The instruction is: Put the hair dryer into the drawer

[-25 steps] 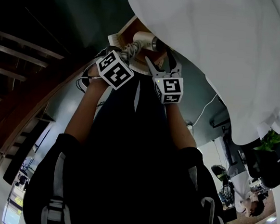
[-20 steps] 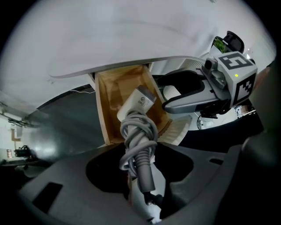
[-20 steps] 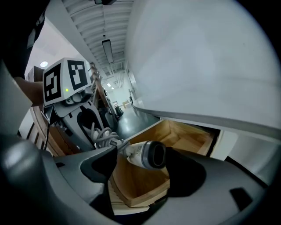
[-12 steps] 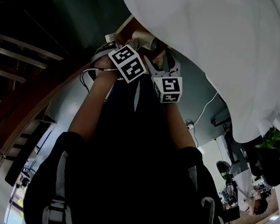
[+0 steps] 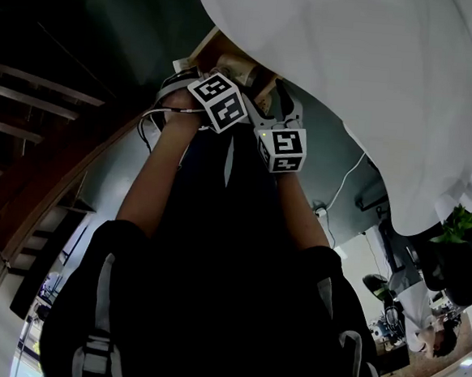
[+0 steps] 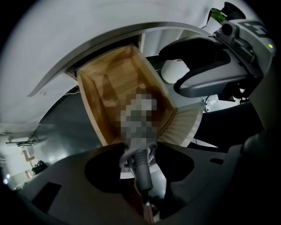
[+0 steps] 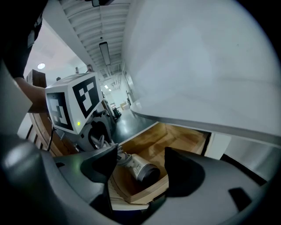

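Observation:
The grey hair dryer (image 7: 139, 168) lies in the open wooden drawer (image 7: 184, 138), barrel toward the drawer's front wall. My left gripper (image 6: 138, 156) points straight down over the drawer (image 6: 90, 105). The dryer's grey handle end (image 6: 141, 165) sits between its jaws, which still touch it and are opening. In the right gripper view the left gripper (image 7: 94, 132) is at the left, by the dryer's rear. My right gripper (image 7: 140, 160) hovers open beside the drawer with nothing between its jaws. In the head view both grippers, left (image 5: 221, 67) and right (image 5: 268, 105), meet at the drawer (image 5: 206, 47).
A white tabletop (image 7: 197, 66) overhangs the drawer and fills the upper right of the head view (image 5: 351, 71). The right gripper's body (image 6: 210, 74) stands close to the drawer's right side. A white cable (image 5: 346, 180) and a green plant (image 5: 456, 233) lie farther off.
My left gripper has rolled and sunk toward the drawer, carrying the hair dryer down into it. The right gripper has stayed put.

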The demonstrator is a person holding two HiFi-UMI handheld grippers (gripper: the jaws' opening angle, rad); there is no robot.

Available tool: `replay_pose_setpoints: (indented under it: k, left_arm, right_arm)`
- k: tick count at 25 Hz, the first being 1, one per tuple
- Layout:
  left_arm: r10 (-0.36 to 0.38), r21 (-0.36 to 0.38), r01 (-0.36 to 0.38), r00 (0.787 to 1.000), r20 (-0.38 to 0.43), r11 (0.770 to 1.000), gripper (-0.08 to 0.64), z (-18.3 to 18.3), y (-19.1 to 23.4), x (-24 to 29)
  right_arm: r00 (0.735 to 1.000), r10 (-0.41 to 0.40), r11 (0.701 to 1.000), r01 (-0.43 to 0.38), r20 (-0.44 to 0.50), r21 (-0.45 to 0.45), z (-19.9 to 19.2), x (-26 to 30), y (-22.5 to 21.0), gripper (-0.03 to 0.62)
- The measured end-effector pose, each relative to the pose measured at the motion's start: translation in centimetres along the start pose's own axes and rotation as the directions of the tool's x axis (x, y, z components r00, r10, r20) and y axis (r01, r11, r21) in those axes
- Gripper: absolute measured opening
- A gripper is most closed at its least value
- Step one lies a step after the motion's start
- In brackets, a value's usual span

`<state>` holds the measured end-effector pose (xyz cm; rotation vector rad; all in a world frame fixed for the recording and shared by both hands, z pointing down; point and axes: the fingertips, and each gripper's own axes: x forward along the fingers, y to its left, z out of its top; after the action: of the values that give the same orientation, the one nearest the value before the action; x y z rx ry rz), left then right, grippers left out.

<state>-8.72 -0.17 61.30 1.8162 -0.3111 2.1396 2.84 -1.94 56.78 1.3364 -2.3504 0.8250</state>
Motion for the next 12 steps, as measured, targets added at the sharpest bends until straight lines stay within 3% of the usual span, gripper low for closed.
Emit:
replay_pose_setpoints:
  k: [6,12]
  left_arm:
    - [-0.015,-0.047,0.021,0.992,0.129,0.999,0.290,0.5,-0.6,-1.4]
    - [0.040,-0.127,-0.002,0.955,0.293,0.992,0.290,0.9,-0.6,-4.8]
  right_arm:
    - [1.000,-0.008,1.000,0.009,0.011,-0.030,1.3,-1.1,0.2,0.342]
    - [0.999,-0.015,0.997,0.018,0.036,-0.071,3.7,-3.0,0.8,0.342]
